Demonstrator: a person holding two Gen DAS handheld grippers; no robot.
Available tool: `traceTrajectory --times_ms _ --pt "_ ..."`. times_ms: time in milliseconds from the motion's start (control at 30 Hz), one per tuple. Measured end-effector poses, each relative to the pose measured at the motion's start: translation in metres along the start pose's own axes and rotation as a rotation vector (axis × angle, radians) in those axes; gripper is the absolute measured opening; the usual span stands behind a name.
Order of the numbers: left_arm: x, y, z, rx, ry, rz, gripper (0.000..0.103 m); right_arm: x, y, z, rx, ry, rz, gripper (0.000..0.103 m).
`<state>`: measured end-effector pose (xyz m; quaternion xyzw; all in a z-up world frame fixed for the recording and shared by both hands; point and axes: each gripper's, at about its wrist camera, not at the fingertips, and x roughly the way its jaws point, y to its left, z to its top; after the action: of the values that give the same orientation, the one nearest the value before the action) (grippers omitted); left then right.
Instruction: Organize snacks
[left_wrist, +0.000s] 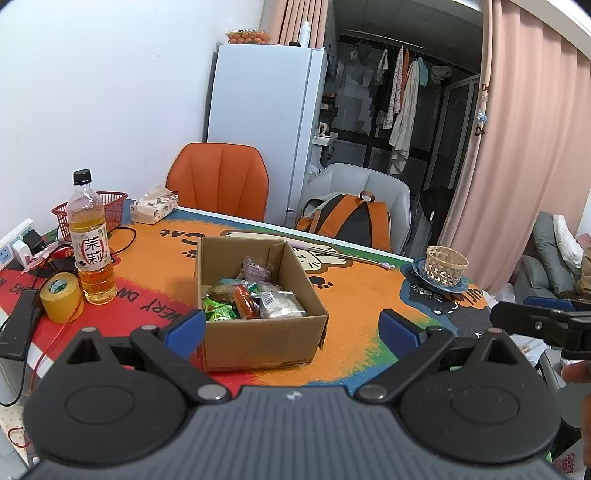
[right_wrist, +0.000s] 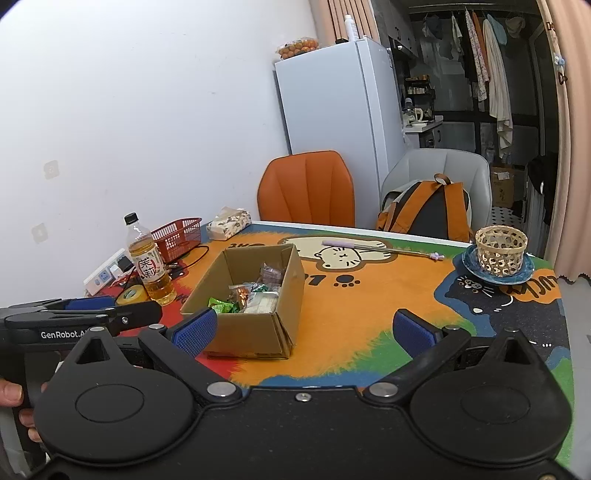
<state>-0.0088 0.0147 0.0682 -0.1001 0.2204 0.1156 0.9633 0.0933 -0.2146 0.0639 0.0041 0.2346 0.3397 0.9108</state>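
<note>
An open cardboard box (left_wrist: 258, 339) (right_wrist: 251, 336) stands on the colourful cat-print table mat. Several wrapped snacks (left_wrist: 255, 299) (right_wrist: 251, 295) lie inside it, green, red and clear packets among them. My left gripper (left_wrist: 293, 328) hovers open just in front of the box, nothing between its blue pads. My right gripper (right_wrist: 306, 330) is open too, to the right of the box at the table's near edge. A woven bamboo basket (left_wrist: 445, 266) (right_wrist: 500, 249) sits empty on a blue plate at the far right.
A tea bottle (left_wrist: 90, 240) (right_wrist: 149, 271), yellow tape roll (left_wrist: 61, 297), red plastic basket (right_wrist: 177, 238), tissue pack (left_wrist: 155, 205) and power strip crowd the left side. A pen (right_wrist: 380, 249) lies beyond the box. Orange and grey chairs stand behind the table.
</note>
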Motion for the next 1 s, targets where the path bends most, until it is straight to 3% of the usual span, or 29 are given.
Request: traceTrajectory --times_ms 1000 --pt "0.0012 -0.0010 -0.0050 0.021 0.012 0.003 0.099 0.0039 0.0003 -0.0047 -0.009 0.016 -0.013 0.103"
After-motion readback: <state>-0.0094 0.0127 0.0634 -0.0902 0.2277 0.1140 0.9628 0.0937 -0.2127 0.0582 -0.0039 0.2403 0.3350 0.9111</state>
